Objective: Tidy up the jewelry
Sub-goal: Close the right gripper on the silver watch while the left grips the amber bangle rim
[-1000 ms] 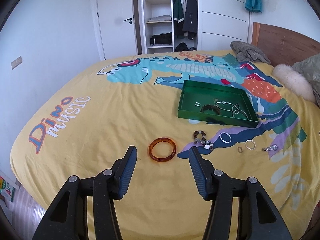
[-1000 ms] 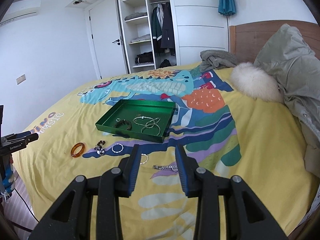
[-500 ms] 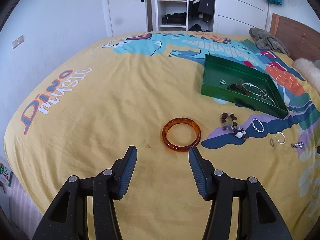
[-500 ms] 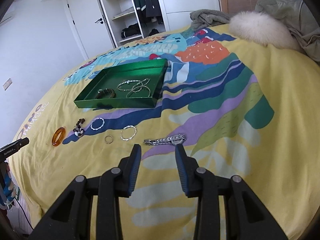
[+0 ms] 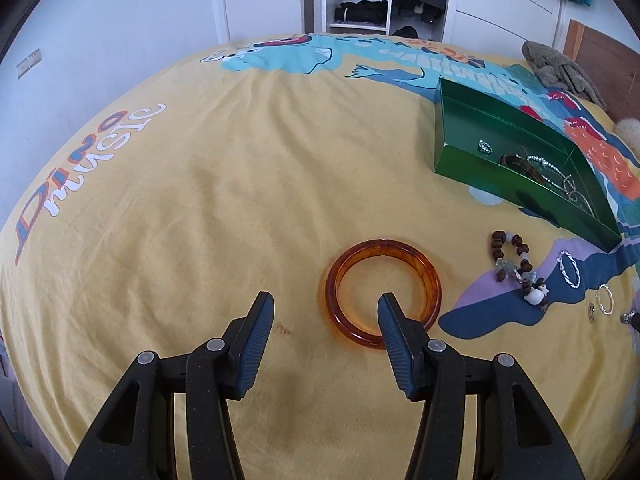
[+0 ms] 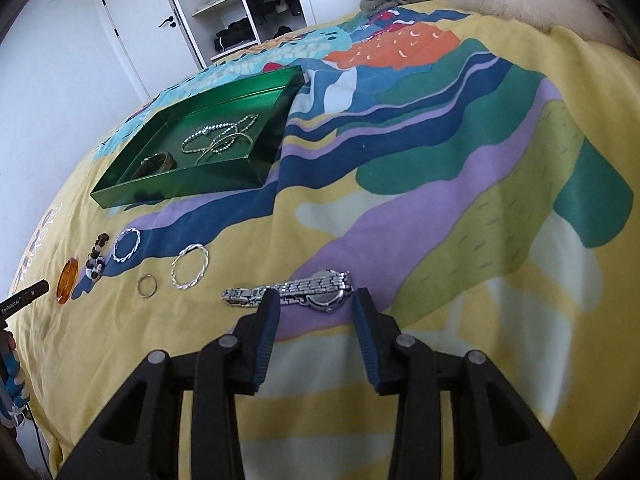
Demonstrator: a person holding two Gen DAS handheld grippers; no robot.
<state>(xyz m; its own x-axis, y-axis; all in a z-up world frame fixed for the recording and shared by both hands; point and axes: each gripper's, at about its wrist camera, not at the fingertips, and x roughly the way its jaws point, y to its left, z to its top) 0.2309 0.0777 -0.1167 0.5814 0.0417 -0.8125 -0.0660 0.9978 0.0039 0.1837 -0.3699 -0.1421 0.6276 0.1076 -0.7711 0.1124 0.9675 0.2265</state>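
Yellow bedspread with a cartoon dinosaur print is seen filling the left wrist view. The left gripper is held low over it, jaws spread w/ nothing pinched between them. An amber bangle lies flat on the cloth just ahead; the right-hand fingertip is seen over the bangle's hole, the other fingertip well outside the ring. Contact w/ the bangle can't be told. To the right, a brown bead bracelet, two twisted silver hoops and a small ring are laid out on the spread. Further back, a green tray is set on the bed, holding a ring, a dark bangle and silver chains.

In the right wrist view, the right gripper is pointed down at a silver watch lying on a purple patch of the spread. Its jaws have just been opening a little; they're apart, w/ the watch's round face seen between the fingertips, not squeezed. To the left are a twisted silver hoop, a plain ring, a second hoop, the beads and the bangle at the far edge. The tray is seen beyond them, upper left.
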